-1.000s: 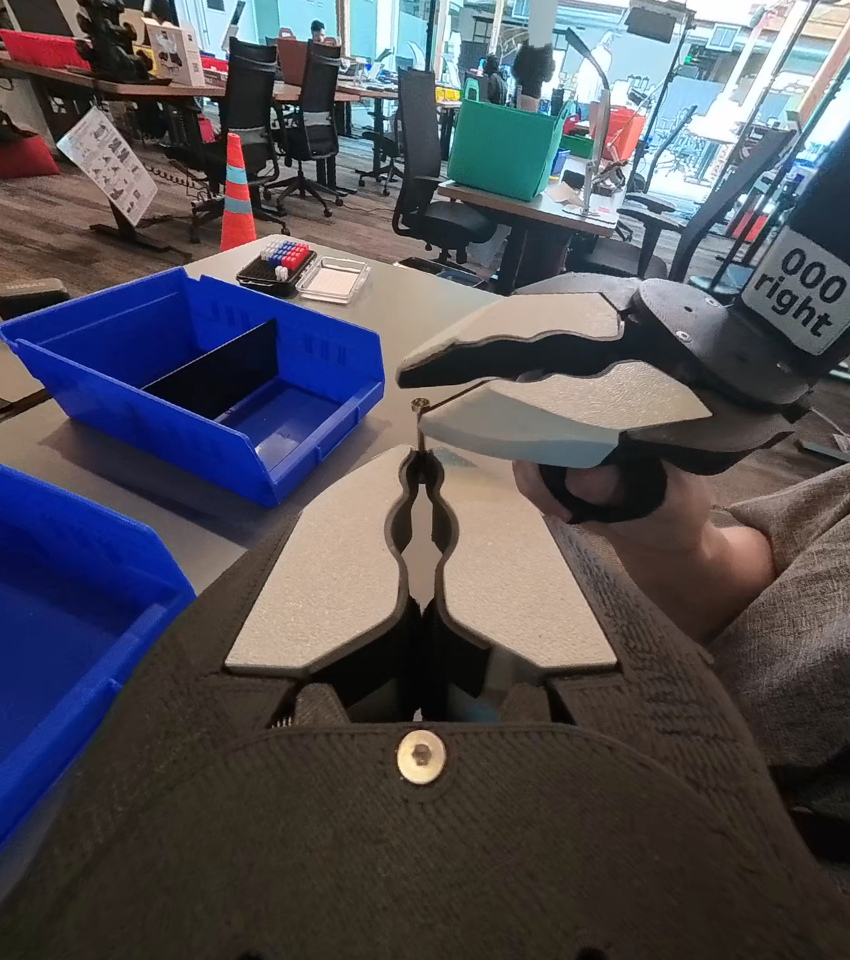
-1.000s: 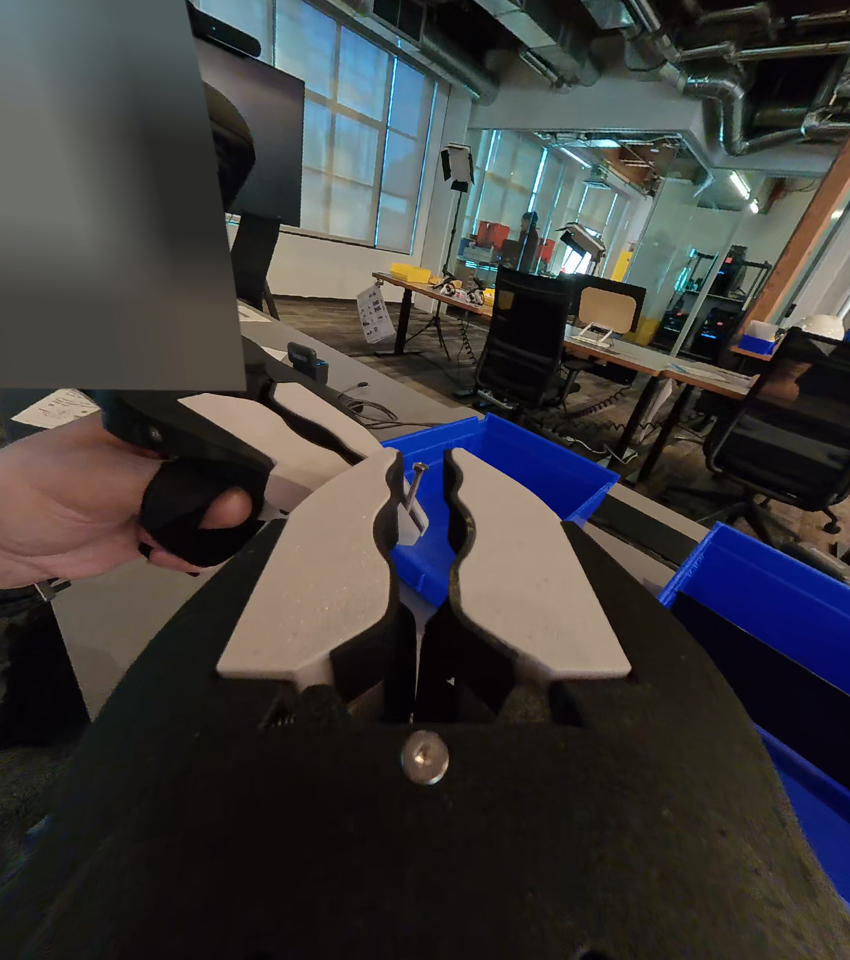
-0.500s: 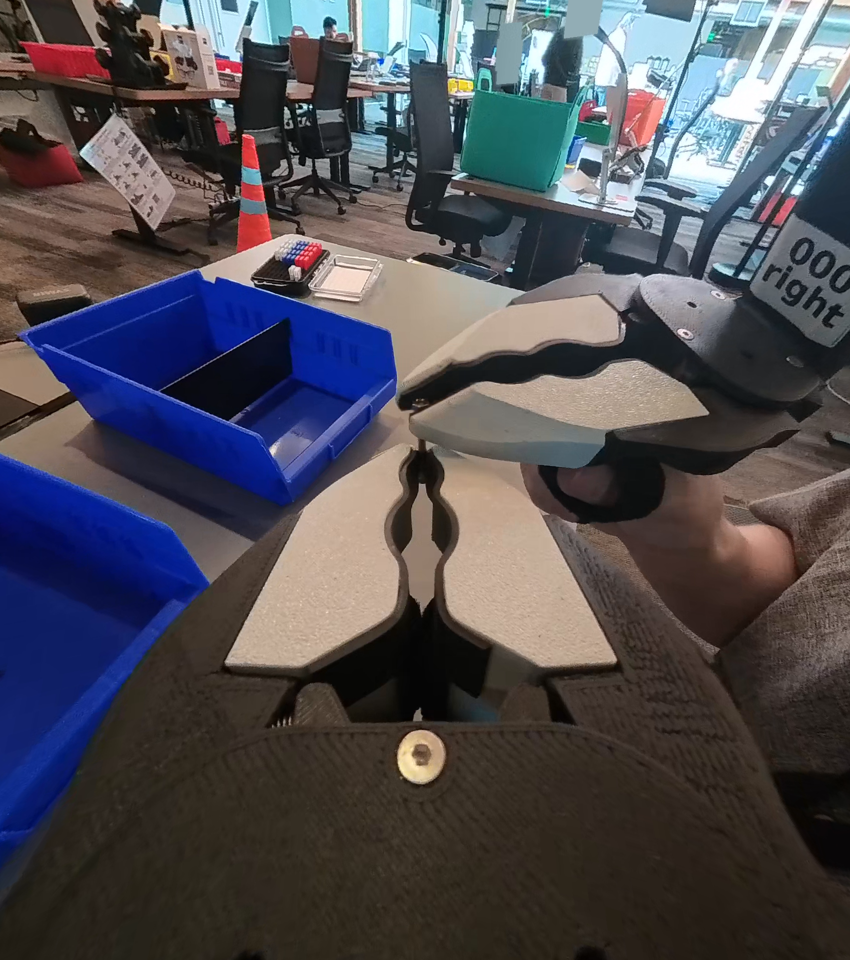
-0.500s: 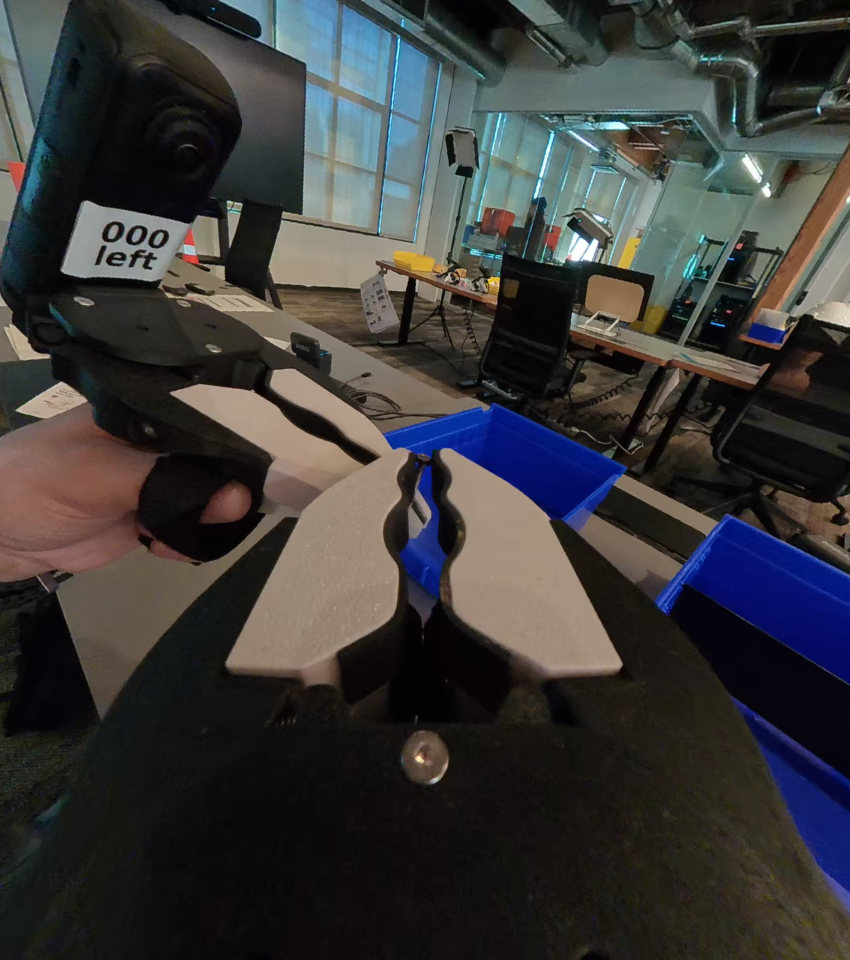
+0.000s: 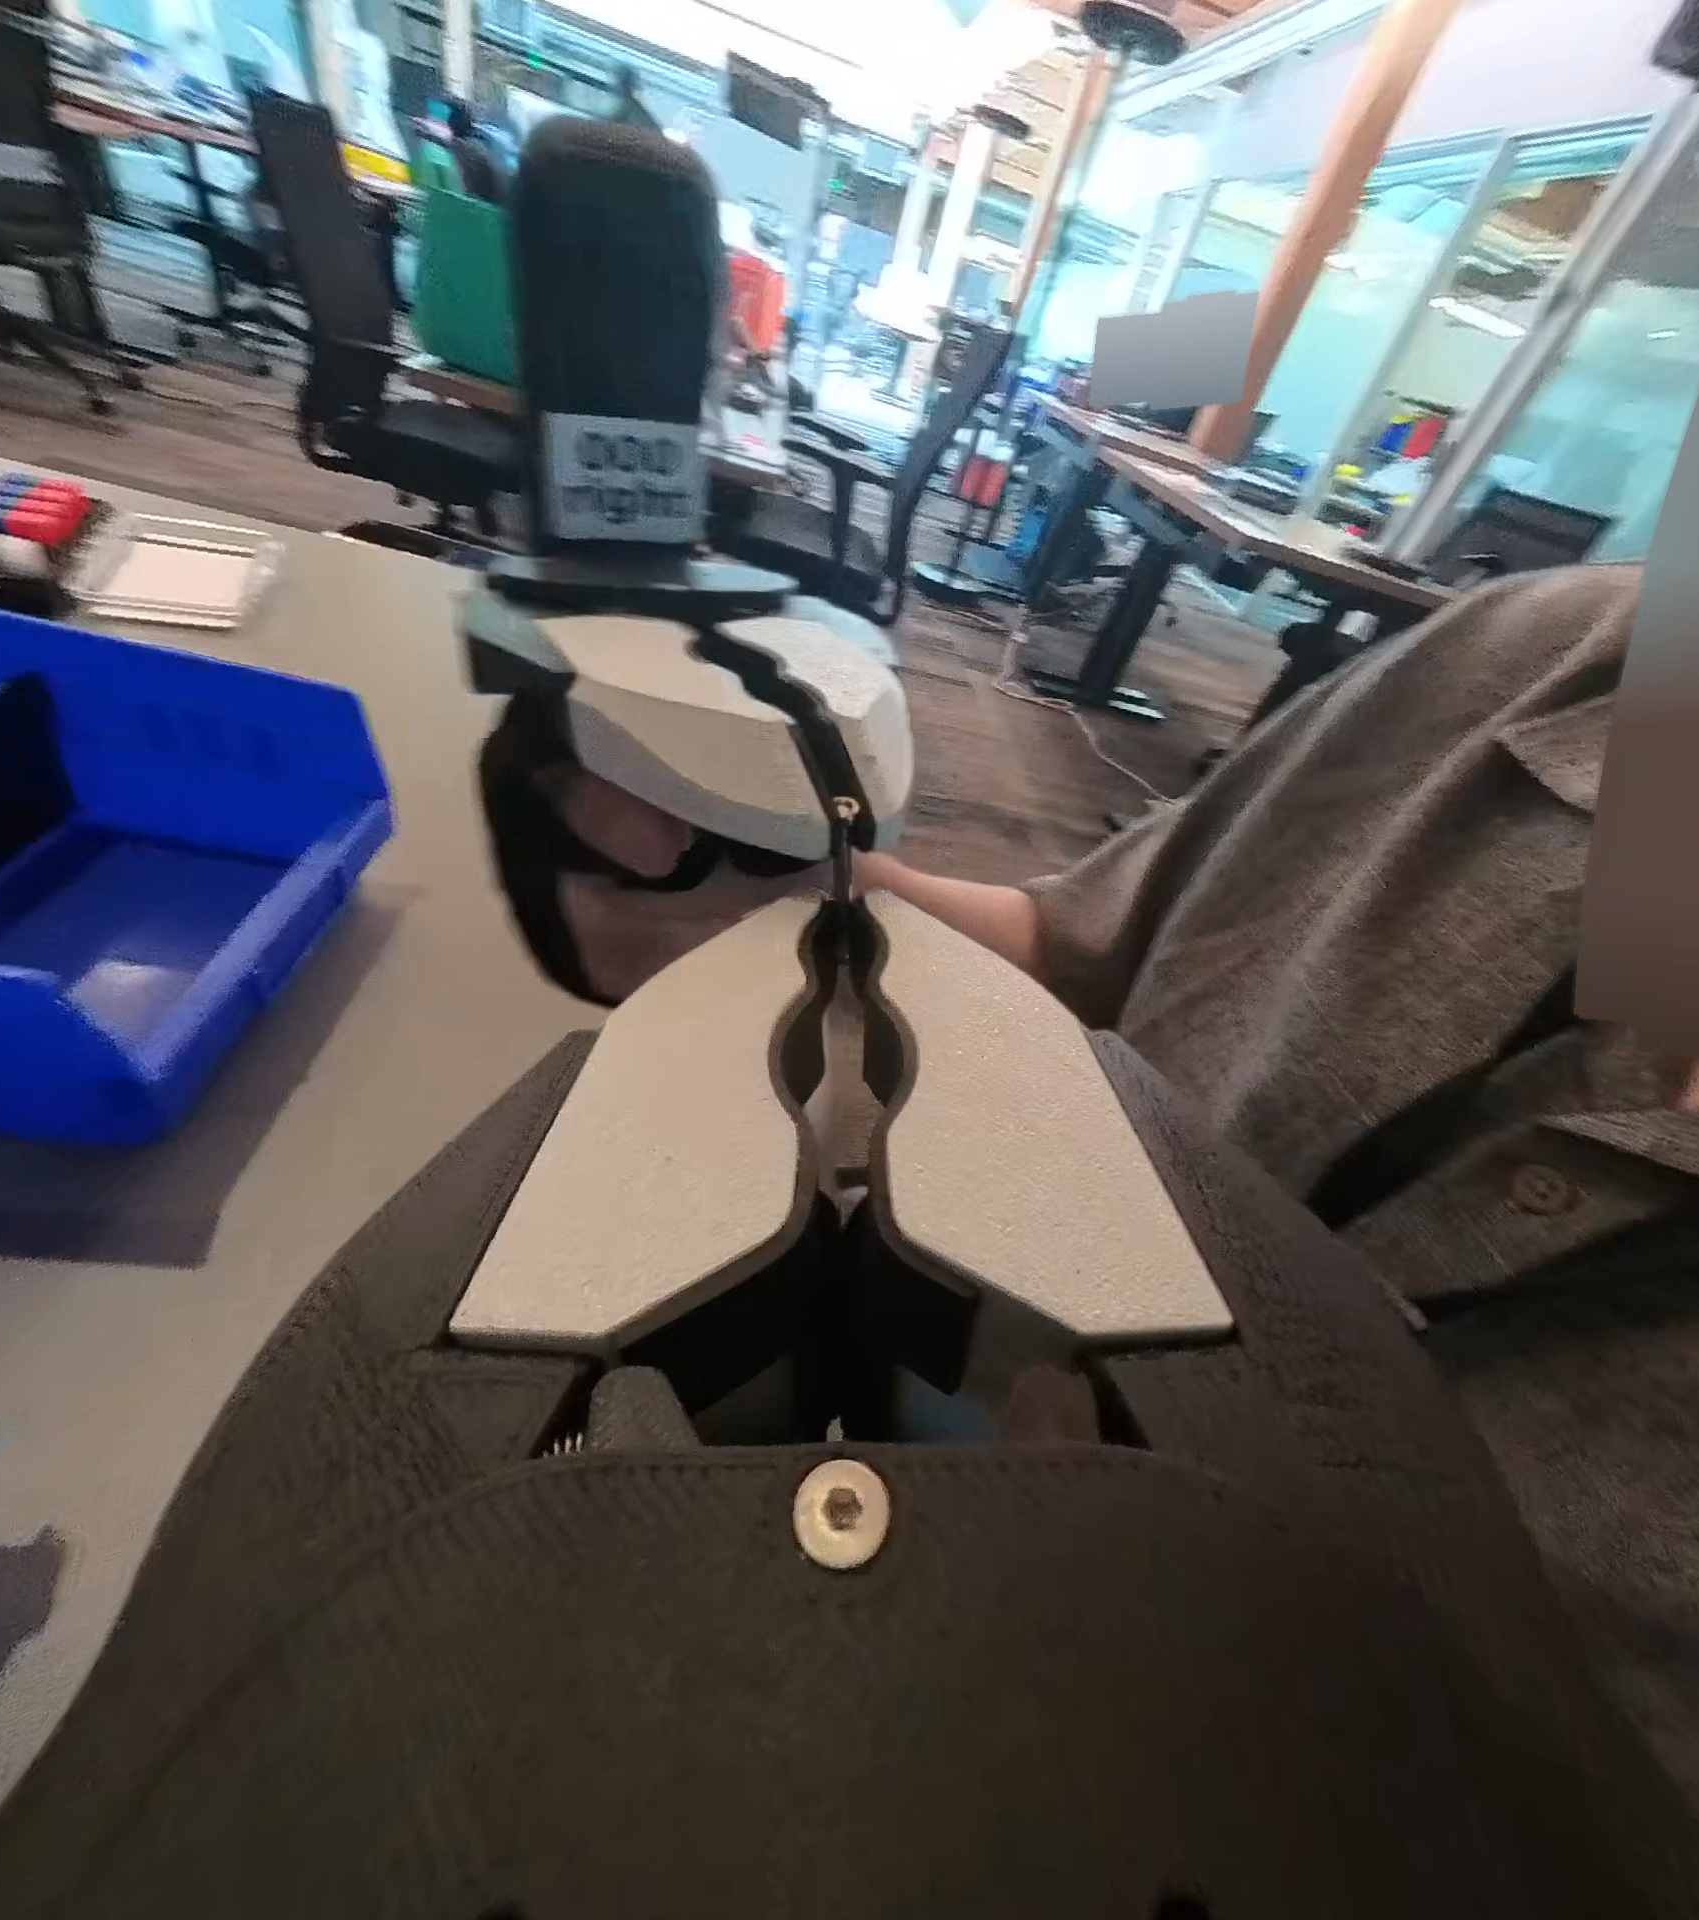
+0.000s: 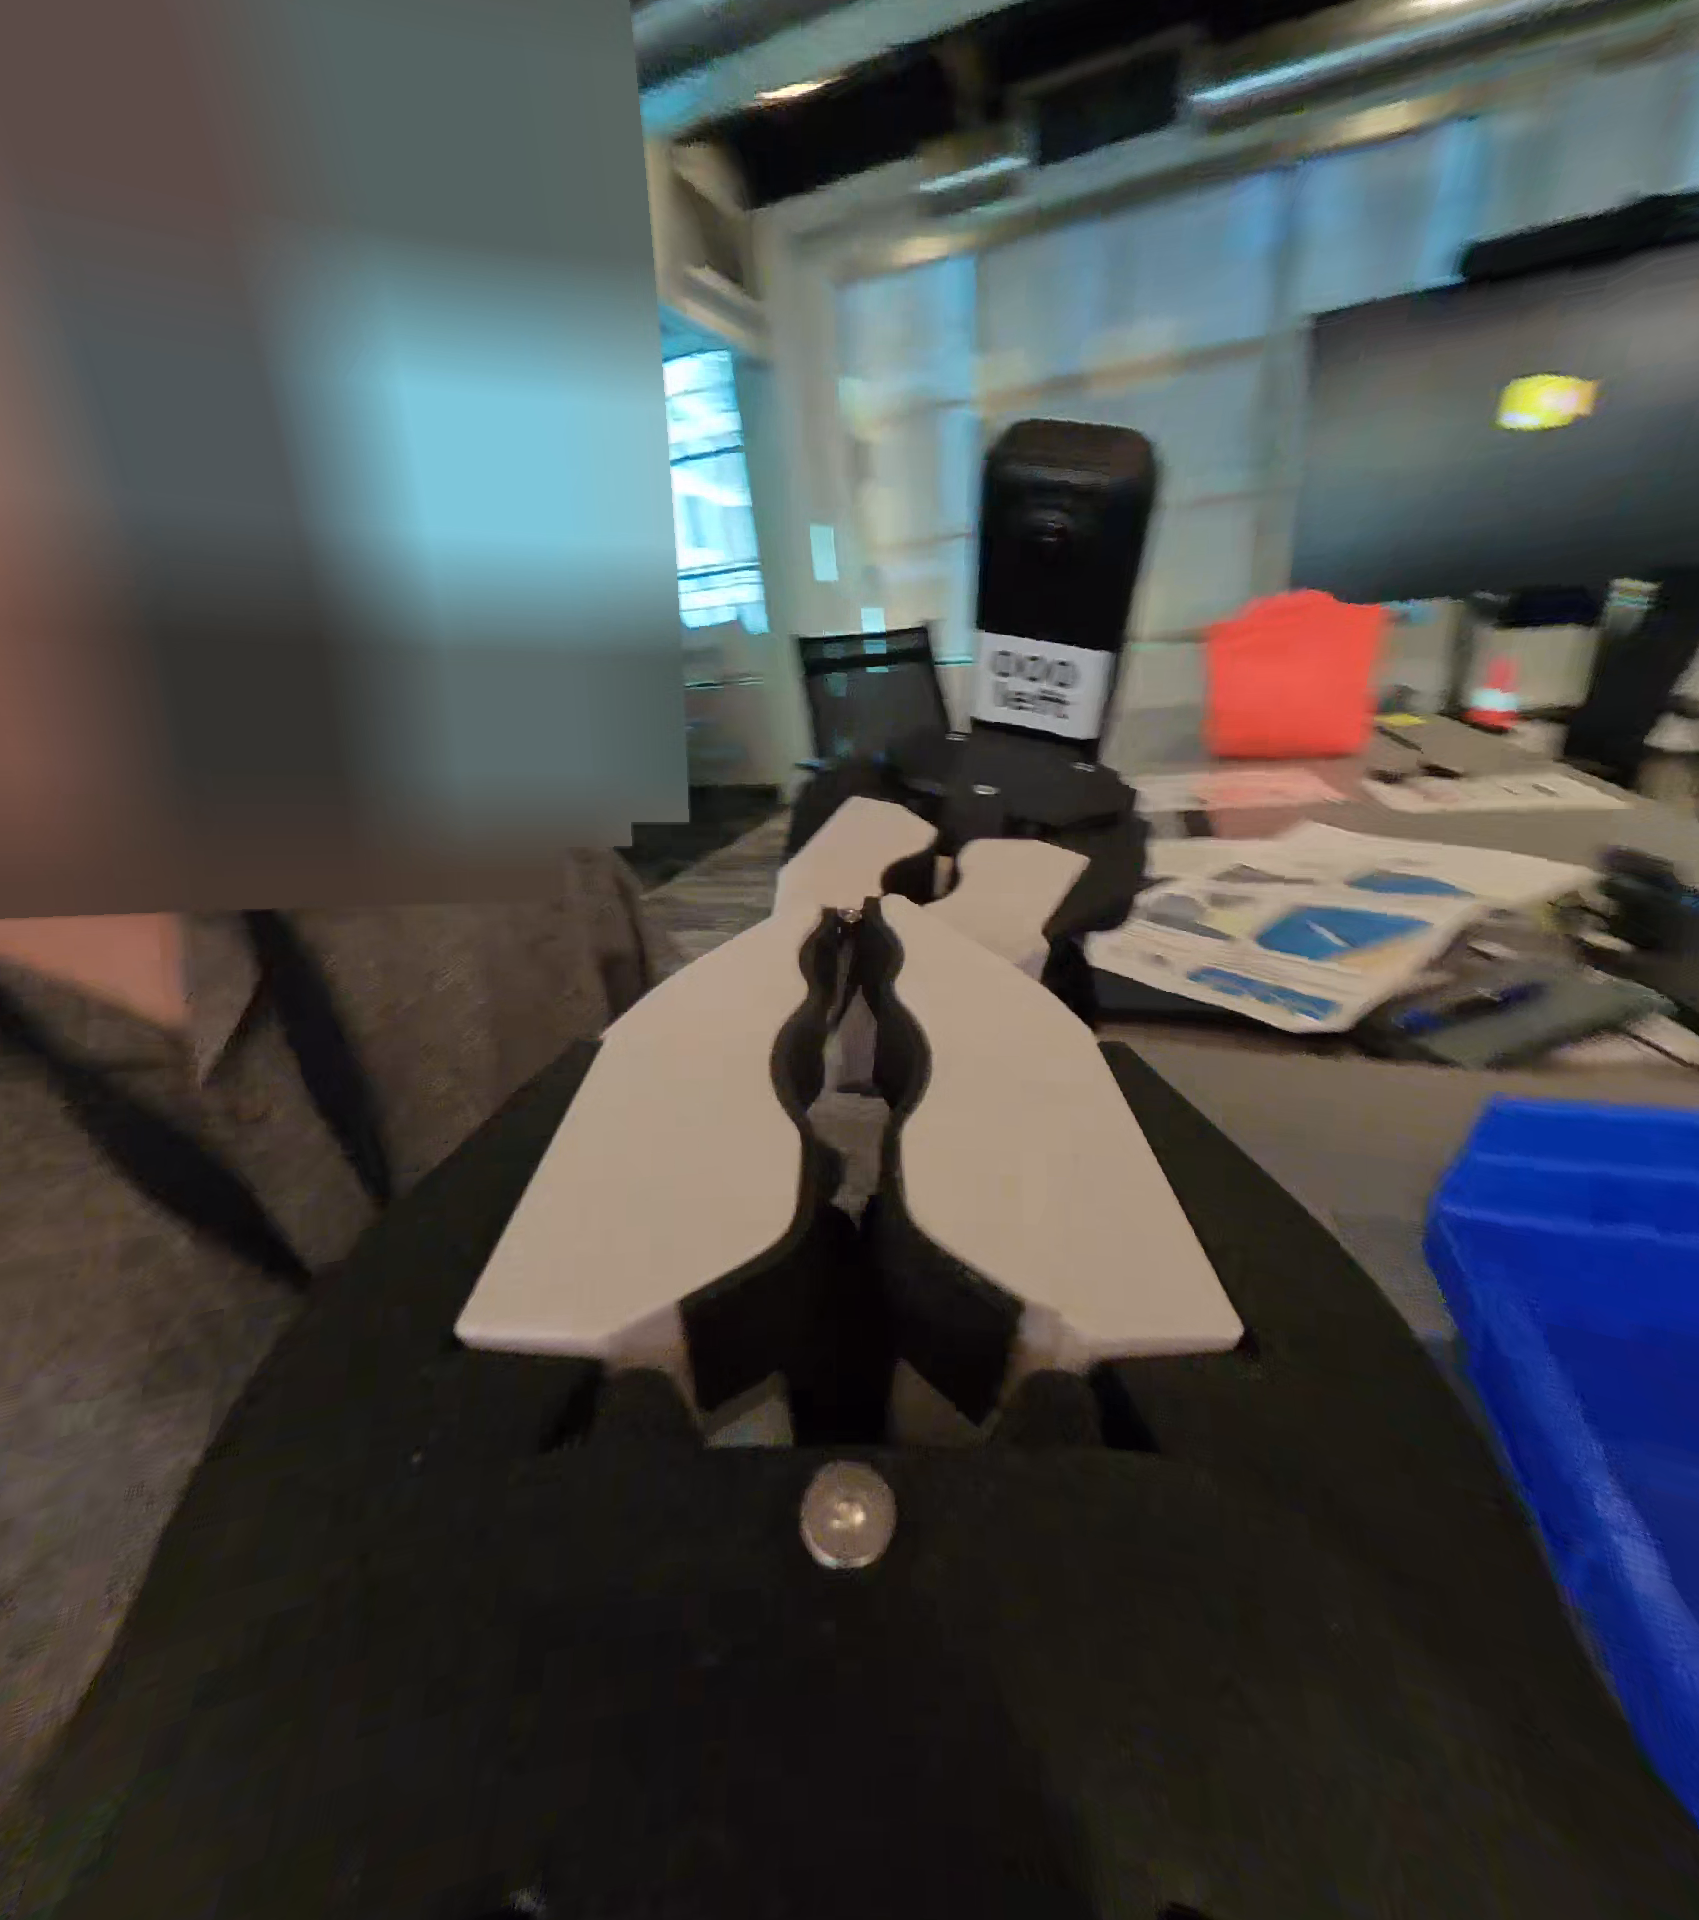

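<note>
A small metal screw [image 5: 843, 862] is held in the air between my two grippers, which face each other tip to tip. My left gripper [image 5: 840, 912] is shut on the screw's lower end. My right gripper [image 5: 850, 821], held by a hand, is shut on its head end. In the right wrist view my right gripper [image 6: 853, 920] is shut with the screw head [image 6: 850, 914] at its tips. The left gripper [image 6: 884, 891] sits just beyond, jaws together. Both views are motion-blurred.
A blue bin [image 5: 149, 904] with a black divider stands on the grey table [image 5: 388, 644] to the left. A second blue bin [image 6: 1634, 1299] is close at the right. A person in a grey shirt [image 5: 1396, 883] is just behind the grippers. Papers [image 6: 1292, 925] lie on the table.
My right gripper closed on the screw that my left gripper held. Both grippers then swung together toward the person and now meet head-on, away from the bins.
</note>
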Demonstrator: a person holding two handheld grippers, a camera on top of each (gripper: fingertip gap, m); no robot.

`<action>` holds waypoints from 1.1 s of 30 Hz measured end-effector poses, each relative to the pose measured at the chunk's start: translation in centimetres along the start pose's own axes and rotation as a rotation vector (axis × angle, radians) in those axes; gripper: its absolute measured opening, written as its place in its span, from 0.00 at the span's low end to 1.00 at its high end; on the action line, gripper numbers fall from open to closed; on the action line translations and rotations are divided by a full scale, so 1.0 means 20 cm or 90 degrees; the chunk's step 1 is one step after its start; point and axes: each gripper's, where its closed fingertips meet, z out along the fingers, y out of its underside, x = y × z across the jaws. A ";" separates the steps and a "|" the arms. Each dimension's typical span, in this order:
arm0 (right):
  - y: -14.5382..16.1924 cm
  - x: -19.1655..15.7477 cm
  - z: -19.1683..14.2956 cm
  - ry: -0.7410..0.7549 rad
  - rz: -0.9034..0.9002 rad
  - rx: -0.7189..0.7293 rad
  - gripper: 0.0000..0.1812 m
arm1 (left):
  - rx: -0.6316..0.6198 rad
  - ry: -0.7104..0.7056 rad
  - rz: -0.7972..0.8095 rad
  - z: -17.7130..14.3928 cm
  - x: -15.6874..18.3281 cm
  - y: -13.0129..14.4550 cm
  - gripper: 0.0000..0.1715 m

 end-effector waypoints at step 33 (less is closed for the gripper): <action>0.00 -0.14 0.03 -0.468 0.152 0.107 0.07 | 0.038 0.205 -0.061 0.01 0.15 0.01 0.01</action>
